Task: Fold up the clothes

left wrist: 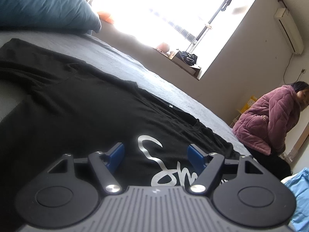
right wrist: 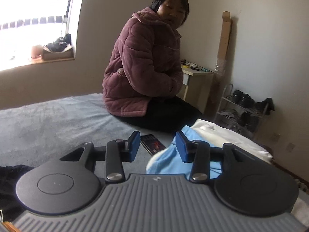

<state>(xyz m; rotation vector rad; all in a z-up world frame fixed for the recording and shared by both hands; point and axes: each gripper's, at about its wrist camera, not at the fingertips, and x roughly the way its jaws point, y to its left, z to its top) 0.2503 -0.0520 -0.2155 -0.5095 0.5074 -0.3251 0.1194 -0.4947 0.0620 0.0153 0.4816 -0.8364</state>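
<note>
Left wrist view looks low along my left gripper, whose blue pads stand wide apart with nothing between them, just above a black T-shirt spread flat on the grey bedsheet. White script lettering on the shirt shows in the gap between the fingers, and the dark cloth runs away from me toward a teal pillow at the far end of the bed. A bright window fills the wall beyond, with a pair of dark shoes on its sill, and a woman in a mauve quilted jacket sits at the bed's edge to the right. From the right wrist view, my right gripper is likewise spread open and holds nothing; it hangs over the sheet, with a light blue garment bunched just beyond and under its right finger. A phone lies face up on the sheet between the two pads, just beside the blue cloth. Behind the blue piece lies a white garment, near the bed's right side. The woman sits farther back on the bed, and a shoe rack stands by the wall. A scrap of the black shirt shows at the lower left edge of this view.
</note>
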